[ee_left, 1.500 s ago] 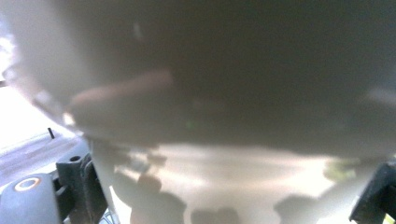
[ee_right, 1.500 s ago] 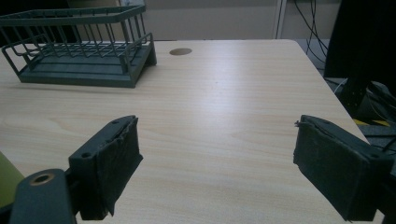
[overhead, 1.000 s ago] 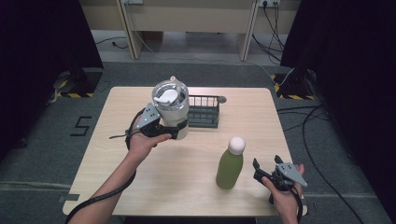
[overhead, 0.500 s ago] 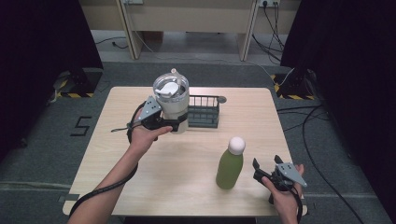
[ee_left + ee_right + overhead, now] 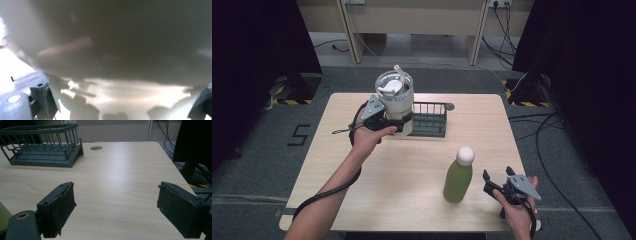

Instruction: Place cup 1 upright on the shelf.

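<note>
In the high view, the left gripper (image 5: 397, 121) sits a little above the middle of the frame, left of centre, with its jaws closed on the lower body of a cream tumbler (image 5: 395, 102). The tumbler stands upright in the grip, its clear lid and a short straw at the top, and it is just beside the left end of a dark wire basket (image 5: 435, 122), overlapping that end as seen from above; whether its base rests on the bench or is lifted off it cannot be told. In the left gripper view the tumbler's pale wall (image 5: 120, 50) spreads blurred across the frame, with a black jaw pressed to it at each lower corner.

The right gripper (image 5: 493, 184) is at the lower right of the high view, held low over the bench (image 5: 362, 200) near its front edge, jaws apart and holding nothing. In the right gripper view the two black pads stand wide with bare wood between them, and the basket (image 5: 42, 150) lies at the upper left.

A green bottle (image 5: 459, 175) with a white cap stands upright just left of the right gripper, apart from it and well apart from the tumbler.
</note>
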The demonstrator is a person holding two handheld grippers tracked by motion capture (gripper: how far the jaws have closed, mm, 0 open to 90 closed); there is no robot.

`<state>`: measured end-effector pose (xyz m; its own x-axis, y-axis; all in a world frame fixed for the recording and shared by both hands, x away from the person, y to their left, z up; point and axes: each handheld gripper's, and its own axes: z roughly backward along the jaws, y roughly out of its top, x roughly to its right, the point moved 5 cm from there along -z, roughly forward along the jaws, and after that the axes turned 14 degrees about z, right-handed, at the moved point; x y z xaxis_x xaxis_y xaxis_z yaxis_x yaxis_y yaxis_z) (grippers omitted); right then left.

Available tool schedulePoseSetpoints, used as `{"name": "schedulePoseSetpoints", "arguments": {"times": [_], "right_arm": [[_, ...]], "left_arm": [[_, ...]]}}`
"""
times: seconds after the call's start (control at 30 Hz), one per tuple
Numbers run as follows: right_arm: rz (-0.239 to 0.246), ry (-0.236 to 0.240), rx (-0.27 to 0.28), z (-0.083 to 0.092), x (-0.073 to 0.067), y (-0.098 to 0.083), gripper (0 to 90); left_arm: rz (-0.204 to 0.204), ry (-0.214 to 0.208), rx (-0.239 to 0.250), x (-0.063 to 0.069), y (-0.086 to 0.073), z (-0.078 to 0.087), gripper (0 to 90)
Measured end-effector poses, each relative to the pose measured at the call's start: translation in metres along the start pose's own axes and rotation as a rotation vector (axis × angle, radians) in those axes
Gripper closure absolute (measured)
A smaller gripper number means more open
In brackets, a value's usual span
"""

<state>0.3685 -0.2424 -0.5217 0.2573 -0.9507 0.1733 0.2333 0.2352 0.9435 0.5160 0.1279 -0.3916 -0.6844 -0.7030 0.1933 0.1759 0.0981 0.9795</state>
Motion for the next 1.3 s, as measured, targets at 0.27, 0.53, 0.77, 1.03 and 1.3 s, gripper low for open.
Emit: {"name": "schedulePoseSetpoints", "arguments": {"times": [0.27,0.53,0.77,1.03,1.3], "right_arm": [[-0.001,-0.001,0.0,0.0,0.0,0.0,14.5],[-0.005,-0.002,0.0,0.0,0.001,0.0,14.5],[-0.007,0.0,-0.002,-0.001,0.0,0.0,14.5],[-0.005,0.0,-0.003,-0.001,0.001,-0.001,14.5],[-0.003,0.001,-0.001,-0.001,0.0,-0.001,14.6]], "left_arm": [[-0.004,0.023,0.005,-0.008,0.006,-0.01,9.7],[0.003,0.034,0.008,-0.013,0.012,-0.02,9.6],[0.006,0.042,0.013,-0.016,0.017,-0.028,9.7],[0.013,0.054,0.01,-0.021,0.019,-0.036,9.7],[0.006,0.07,0.004,-0.026,0.019,-0.044,9.7]]}}
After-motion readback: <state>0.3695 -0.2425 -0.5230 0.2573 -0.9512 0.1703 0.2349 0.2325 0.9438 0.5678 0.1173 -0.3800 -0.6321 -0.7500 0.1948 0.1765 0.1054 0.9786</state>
